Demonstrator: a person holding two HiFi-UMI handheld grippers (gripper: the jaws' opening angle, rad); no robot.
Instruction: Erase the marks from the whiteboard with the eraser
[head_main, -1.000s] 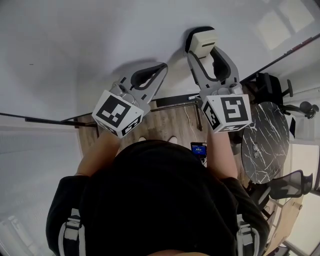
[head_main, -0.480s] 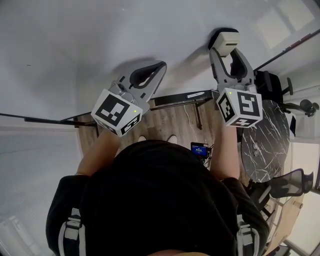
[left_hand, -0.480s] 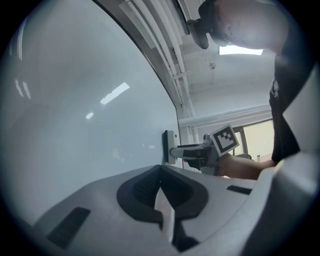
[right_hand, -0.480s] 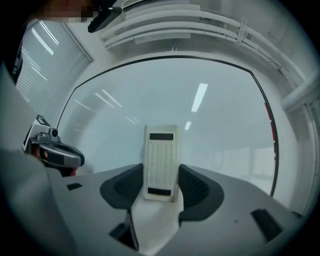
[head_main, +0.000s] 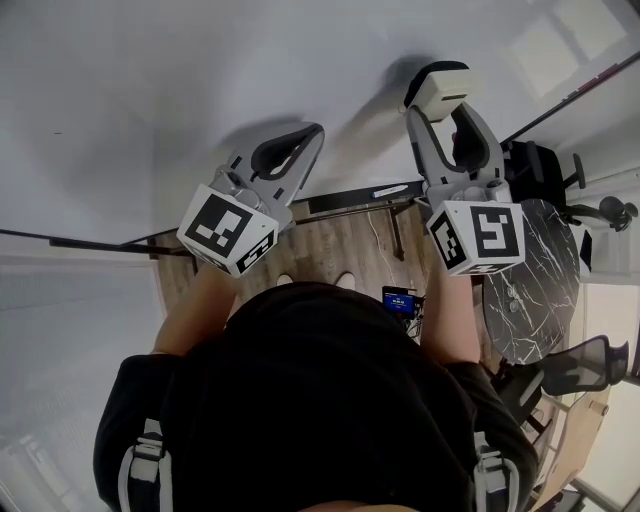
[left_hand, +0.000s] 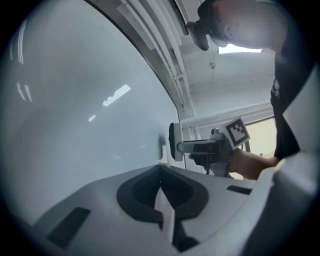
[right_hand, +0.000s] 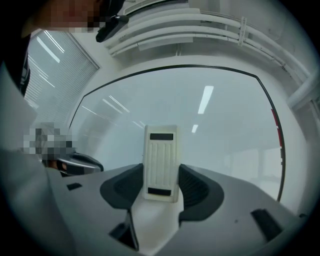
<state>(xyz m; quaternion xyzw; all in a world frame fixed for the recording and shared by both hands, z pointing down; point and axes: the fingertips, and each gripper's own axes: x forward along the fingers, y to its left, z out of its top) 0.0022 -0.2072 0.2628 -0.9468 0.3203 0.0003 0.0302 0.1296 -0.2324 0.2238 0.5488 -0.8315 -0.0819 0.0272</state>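
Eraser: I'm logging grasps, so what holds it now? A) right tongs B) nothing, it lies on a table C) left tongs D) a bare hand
A: the right gripper view shows the eraser clamped between the right tongs; the left tongs are shut and empty.

No legible text, label, brand, number or sign on anything in view.

The eraser (head_main: 440, 88) is close before the whiteboard (head_main: 150, 80), right of the left hand-held gripper (head_main: 312, 133).
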